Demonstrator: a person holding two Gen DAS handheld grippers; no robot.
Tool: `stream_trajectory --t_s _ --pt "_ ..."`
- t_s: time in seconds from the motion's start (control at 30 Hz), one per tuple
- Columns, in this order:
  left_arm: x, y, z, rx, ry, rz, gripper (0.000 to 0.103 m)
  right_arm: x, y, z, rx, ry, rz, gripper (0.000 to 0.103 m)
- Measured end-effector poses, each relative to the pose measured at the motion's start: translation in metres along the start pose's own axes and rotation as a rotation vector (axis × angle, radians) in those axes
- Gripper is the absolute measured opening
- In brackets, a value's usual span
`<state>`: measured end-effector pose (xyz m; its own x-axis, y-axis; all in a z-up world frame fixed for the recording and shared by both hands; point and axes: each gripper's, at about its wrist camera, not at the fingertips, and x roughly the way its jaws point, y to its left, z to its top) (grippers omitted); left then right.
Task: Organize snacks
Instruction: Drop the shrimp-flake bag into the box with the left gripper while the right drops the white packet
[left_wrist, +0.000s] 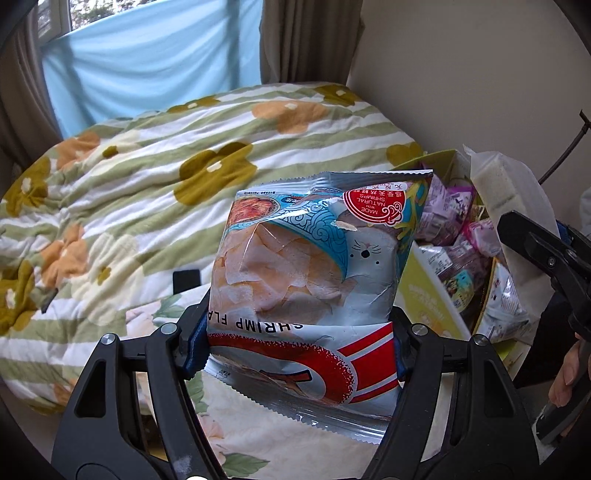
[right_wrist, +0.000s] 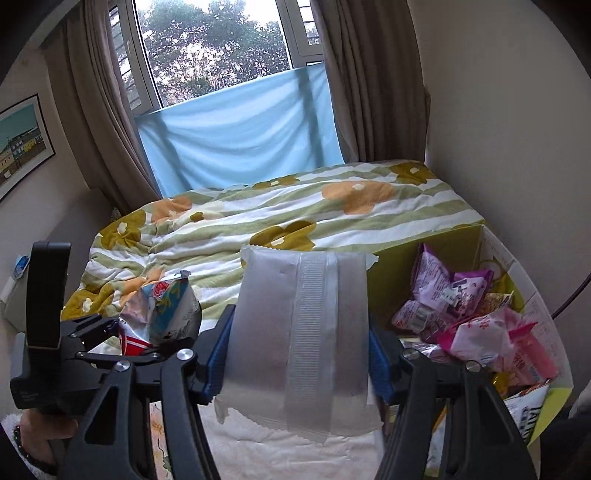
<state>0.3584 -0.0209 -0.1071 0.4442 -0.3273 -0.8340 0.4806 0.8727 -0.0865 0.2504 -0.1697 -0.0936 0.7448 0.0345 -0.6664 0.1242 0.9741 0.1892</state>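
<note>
My left gripper (left_wrist: 301, 343) is shut on a shrimp-flavoured chips bag (left_wrist: 314, 266), held upright above the bed. The same bag (right_wrist: 162, 314) and left gripper (right_wrist: 110, 339) show at the lower left of the right wrist view. My right gripper (right_wrist: 299, 354) is shut on a frosted white snack packet (right_wrist: 299, 332), its back seam facing the camera. That packet (left_wrist: 509, 192) and the right gripper (left_wrist: 546, 258) show at the right of the left wrist view. A yellow-green cardboard box (right_wrist: 413, 254) to the right holds several purple and pink snack packs (right_wrist: 439, 284).
A bed with a green-striped floral quilt (right_wrist: 295, 210) fills the middle. A blue cloth (right_wrist: 240, 144) covers the lower window, with brown curtains on both sides. The wall (right_wrist: 498, 129) is close on the right, behind the box (left_wrist: 424, 288).
</note>
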Motion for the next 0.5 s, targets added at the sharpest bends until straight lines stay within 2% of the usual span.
stream_trajectory --t_s 0.2,0.43,0.5 --pt "0.007 -0.088 0.045 0.015 -0.037 -0.012 0.070 -0.032 -0.070 0.025 -0.013 -0.021 -0.008 0.058" --pt "0.069 -0.173 0.086 -0.015 0.014 -0.024 0.070 -0.044 -0.154 0.038 -0.015 -0.021 0.009 0.058" --pt "0.085 -0.190 0.092 -0.023 0.015 -0.022 0.074 -0.042 -0.173 0.041 -0.019 -0.011 0.022 0.058"
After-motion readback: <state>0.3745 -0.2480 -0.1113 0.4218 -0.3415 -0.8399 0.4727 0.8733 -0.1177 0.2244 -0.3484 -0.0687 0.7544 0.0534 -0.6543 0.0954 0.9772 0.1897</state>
